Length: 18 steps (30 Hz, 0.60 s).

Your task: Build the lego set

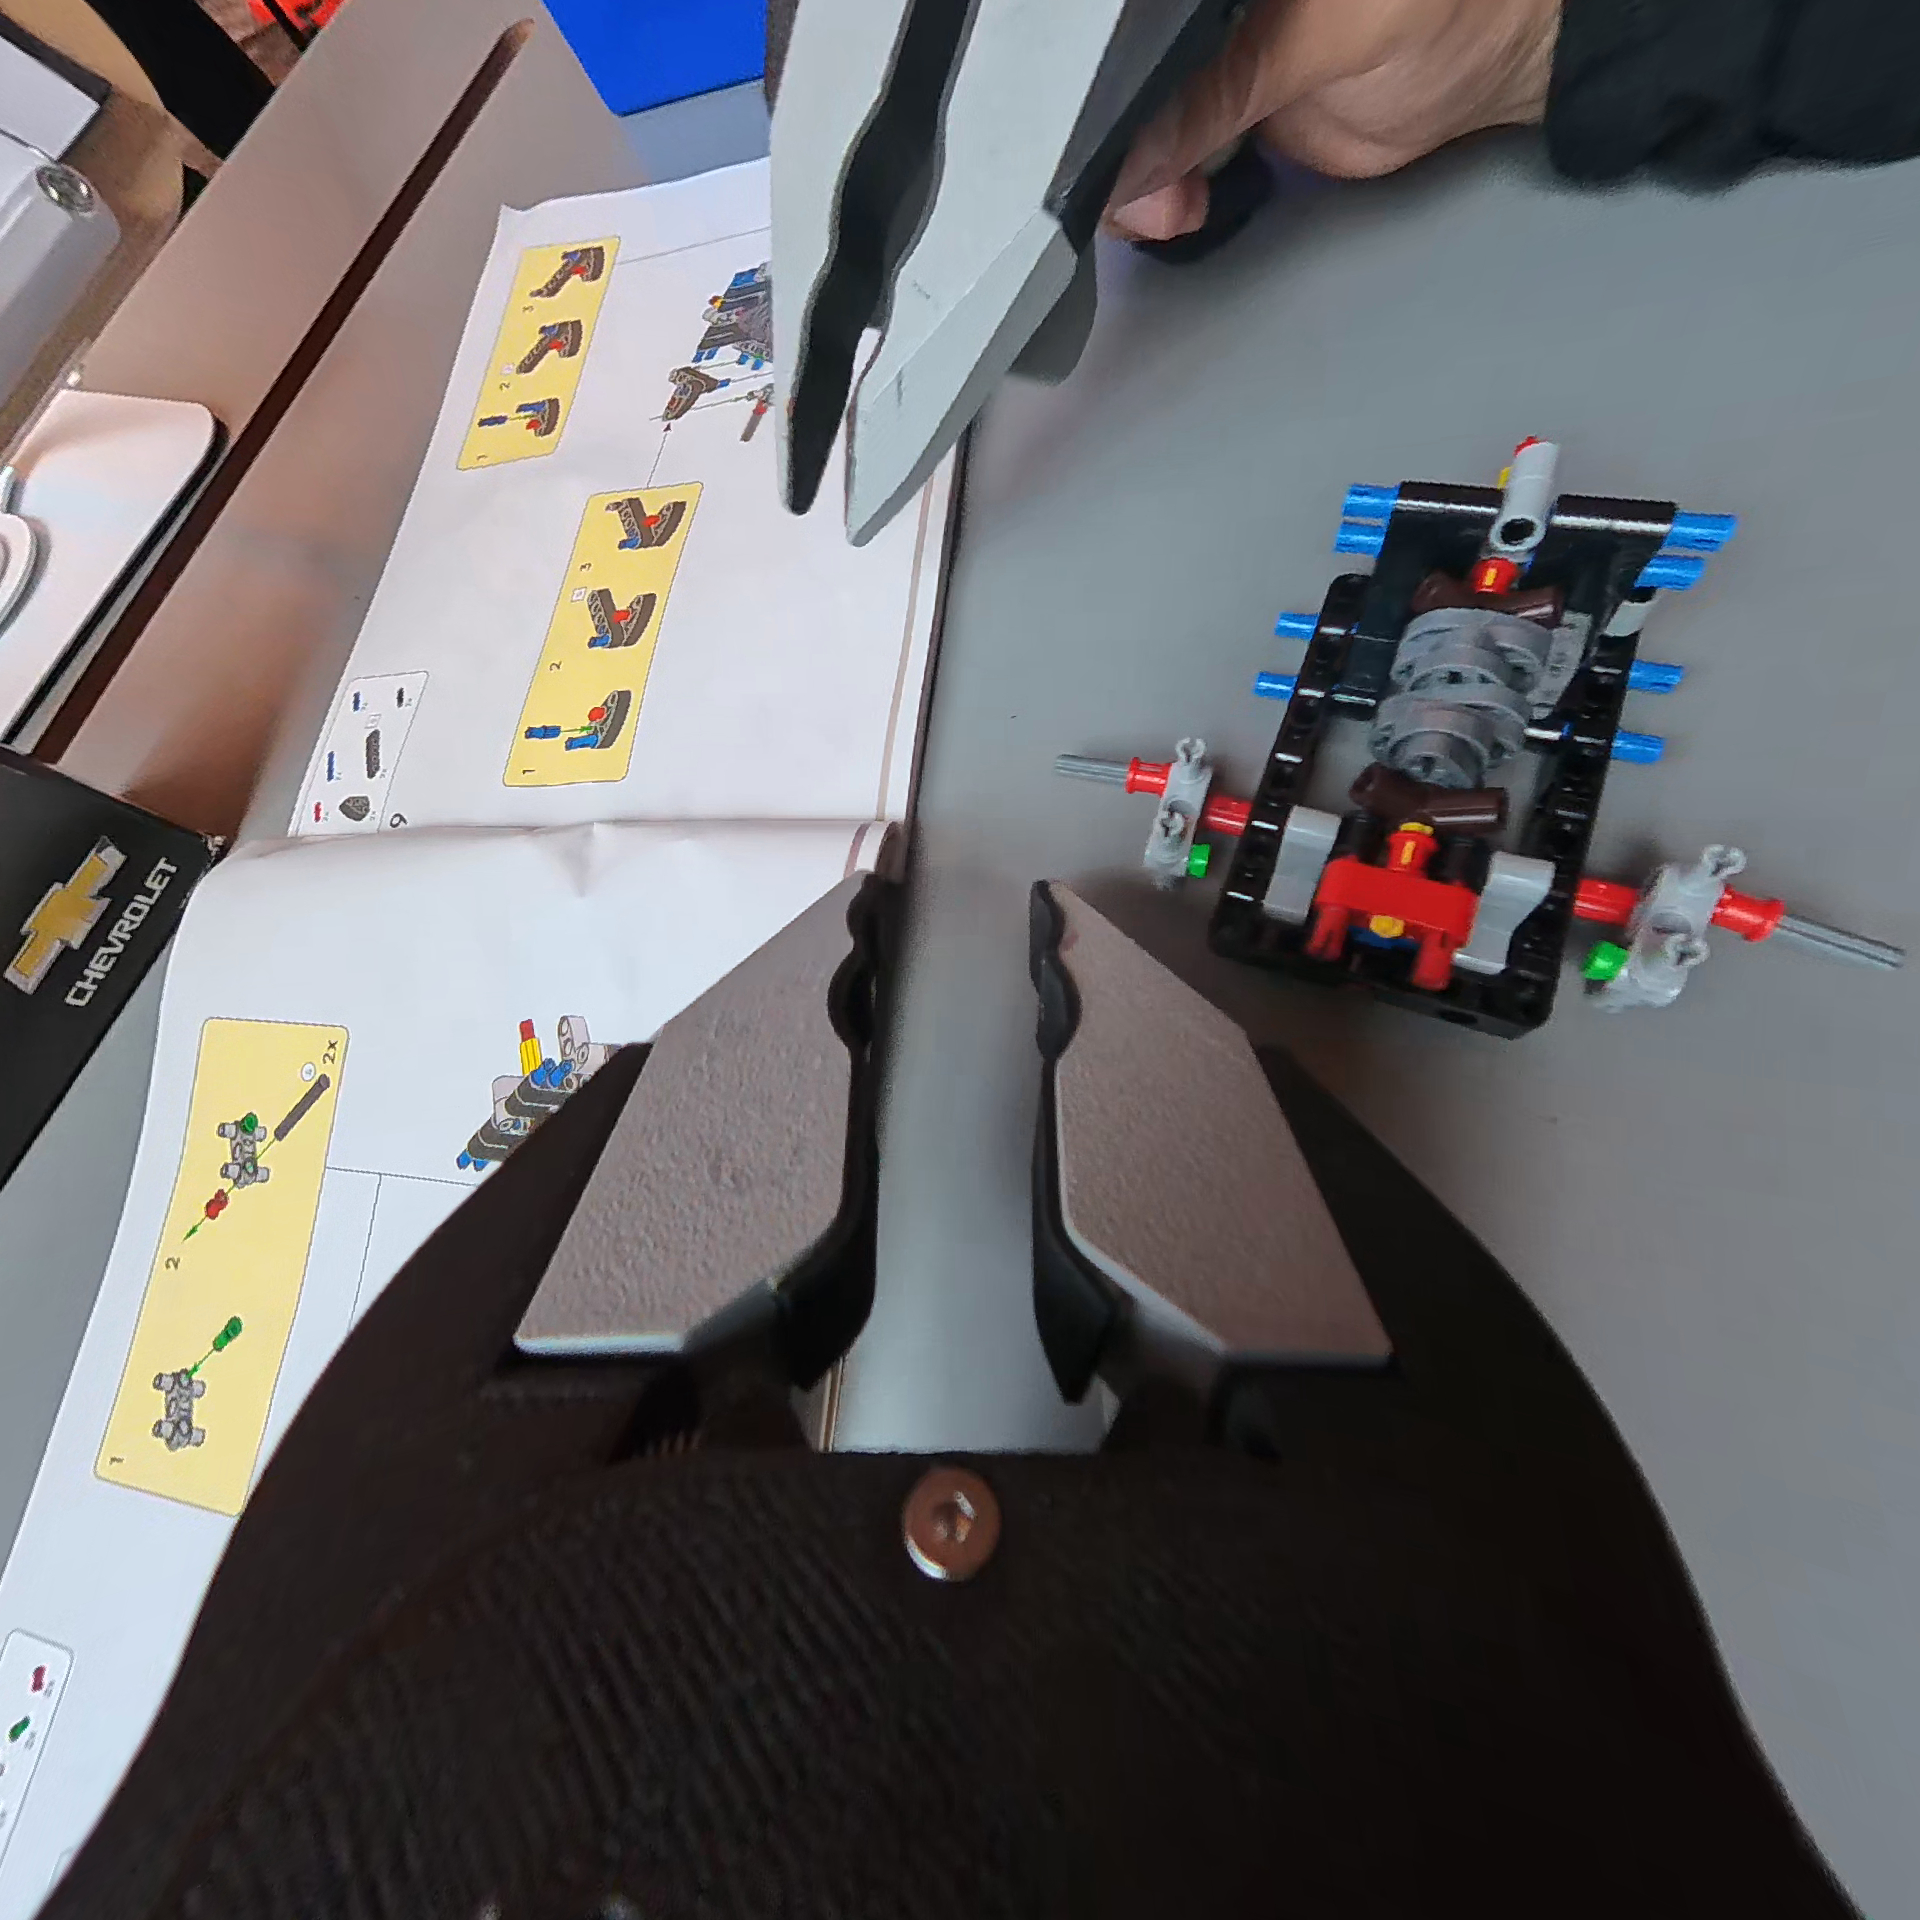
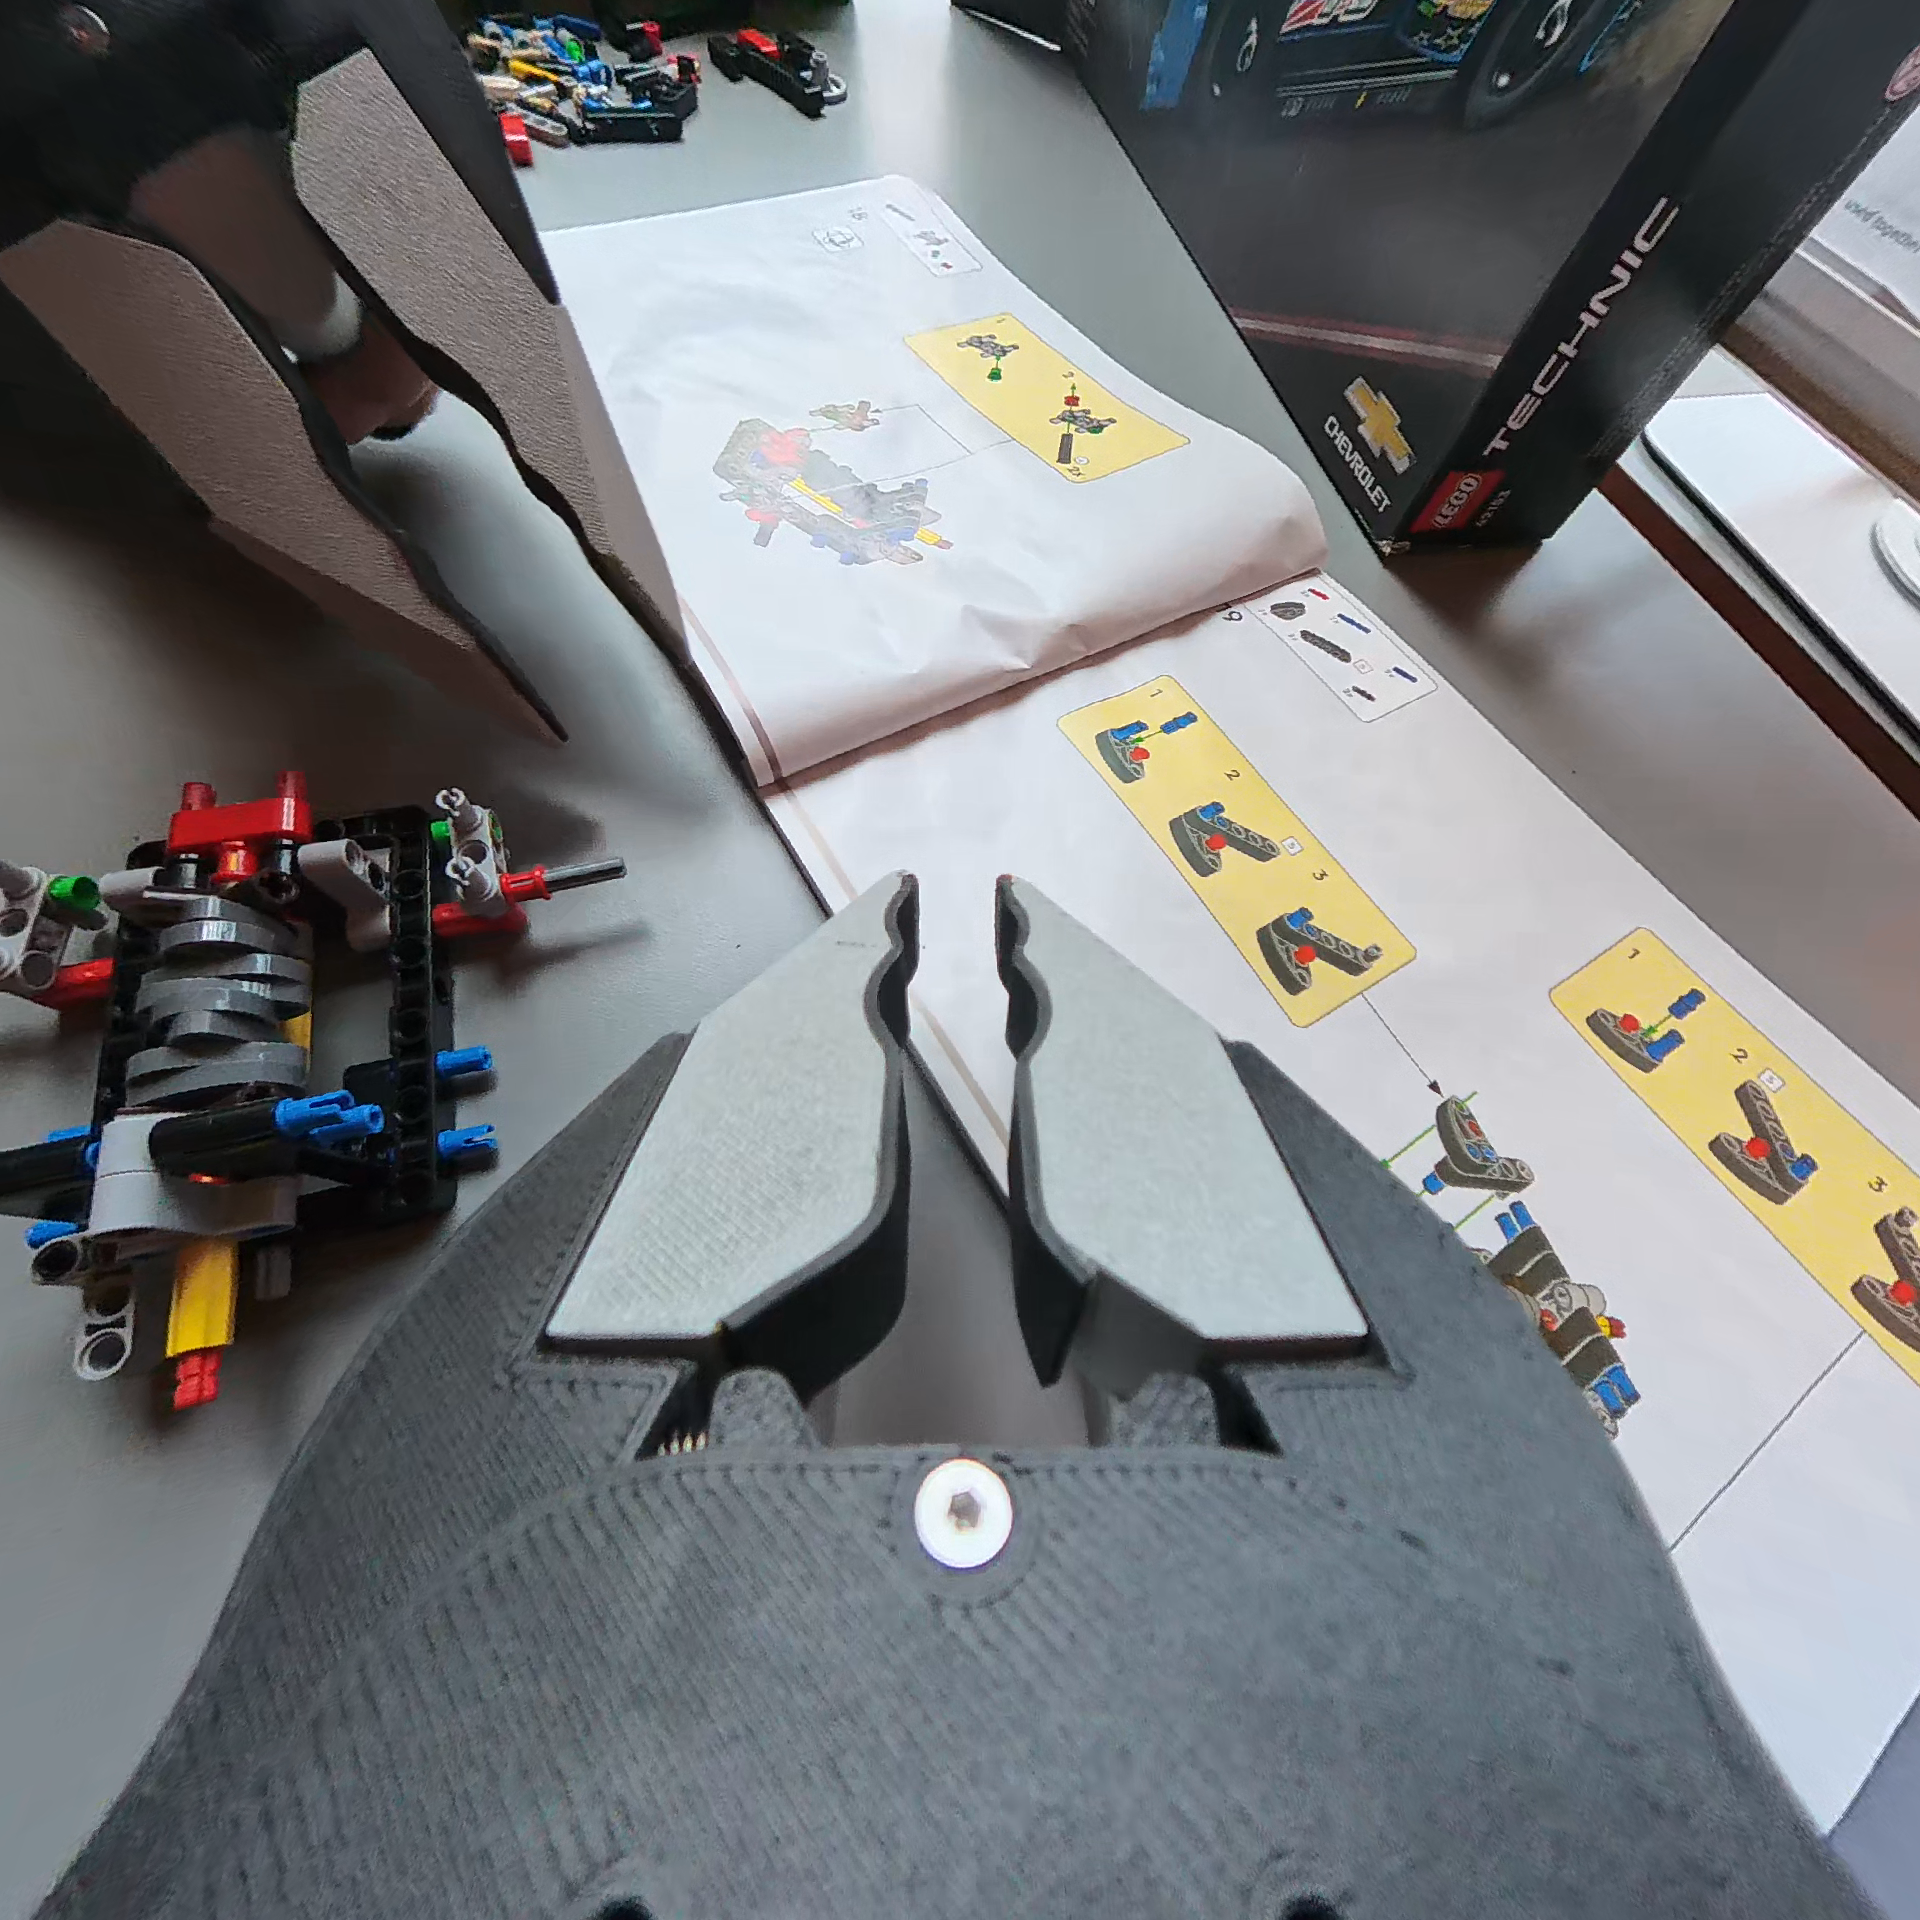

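Two grippers, both empty. Left gripper (image 1: 951, 894), grey textured fingers on a black ribbed body, jaws apart with a moderate gap, tips over the edge of the open white instruction booklet (image 1: 665, 644). Right gripper (image 2: 956, 888), same build, jaws apart by a narrow gap, nothing between them, tips over the booklet (image 2: 935, 582) near its spine. In the left wrist view the right gripper (image 1: 826, 509) comes down from the top, a person's hand (image 1: 1382, 94) in a black sleeve behind it

One partly built lego chassis (image 1: 1444, 727) lies flat on the grey tabletop (image 1: 1351, 1299), just beside the booklet, on the side away from the box, touched by neither gripper. Look: black rectangular frame of holed beams, grey ribbed gear stack in the middle, dark brown pieces at both ends of the stack, red block at one end, grey tube at the other. Blue pins stick out along both long sides, exact count unclear. Two grey axle stubs, one per side, each with red bushes, a light grey joint and a green pin. Right wrist view shows the same chassis (image 2: 270, 1039) with a yellow piece and a red tip at its near end

One black lego box (image 2: 1455, 312) stands beyond the booklet. One heap of loose mixed-colour lego parts (image 2: 623, 83) lies beyond the booklet's far end, too many and too small to count
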{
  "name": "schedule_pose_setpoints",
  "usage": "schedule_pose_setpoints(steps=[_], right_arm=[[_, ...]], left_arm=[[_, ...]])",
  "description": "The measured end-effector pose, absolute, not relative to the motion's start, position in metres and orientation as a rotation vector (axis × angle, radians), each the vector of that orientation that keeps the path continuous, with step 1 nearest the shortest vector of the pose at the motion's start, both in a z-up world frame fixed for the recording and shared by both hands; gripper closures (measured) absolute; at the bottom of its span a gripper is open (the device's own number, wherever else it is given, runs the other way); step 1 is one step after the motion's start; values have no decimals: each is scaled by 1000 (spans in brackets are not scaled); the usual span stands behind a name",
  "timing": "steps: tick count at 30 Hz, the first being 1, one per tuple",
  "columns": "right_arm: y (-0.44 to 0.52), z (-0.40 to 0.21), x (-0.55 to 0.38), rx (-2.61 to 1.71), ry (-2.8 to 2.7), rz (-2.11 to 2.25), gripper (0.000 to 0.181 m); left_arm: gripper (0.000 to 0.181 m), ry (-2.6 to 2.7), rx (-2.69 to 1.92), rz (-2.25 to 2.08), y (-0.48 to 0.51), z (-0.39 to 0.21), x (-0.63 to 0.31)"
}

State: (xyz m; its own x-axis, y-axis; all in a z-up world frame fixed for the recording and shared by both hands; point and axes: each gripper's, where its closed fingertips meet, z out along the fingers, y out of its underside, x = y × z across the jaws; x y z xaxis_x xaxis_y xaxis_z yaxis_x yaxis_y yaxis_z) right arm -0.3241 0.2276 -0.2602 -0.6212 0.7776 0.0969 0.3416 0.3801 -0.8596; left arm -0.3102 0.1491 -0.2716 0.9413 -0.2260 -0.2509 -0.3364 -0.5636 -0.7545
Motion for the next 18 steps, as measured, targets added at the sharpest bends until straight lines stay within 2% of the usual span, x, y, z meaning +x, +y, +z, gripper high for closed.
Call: schedule_pose_setpoints(steps=[18], right_arm=[[226, -263, -324, -945, -2168, 1143, 170]], left_arm=[[158, 404, -2206, 150, 150, -276, -310]])
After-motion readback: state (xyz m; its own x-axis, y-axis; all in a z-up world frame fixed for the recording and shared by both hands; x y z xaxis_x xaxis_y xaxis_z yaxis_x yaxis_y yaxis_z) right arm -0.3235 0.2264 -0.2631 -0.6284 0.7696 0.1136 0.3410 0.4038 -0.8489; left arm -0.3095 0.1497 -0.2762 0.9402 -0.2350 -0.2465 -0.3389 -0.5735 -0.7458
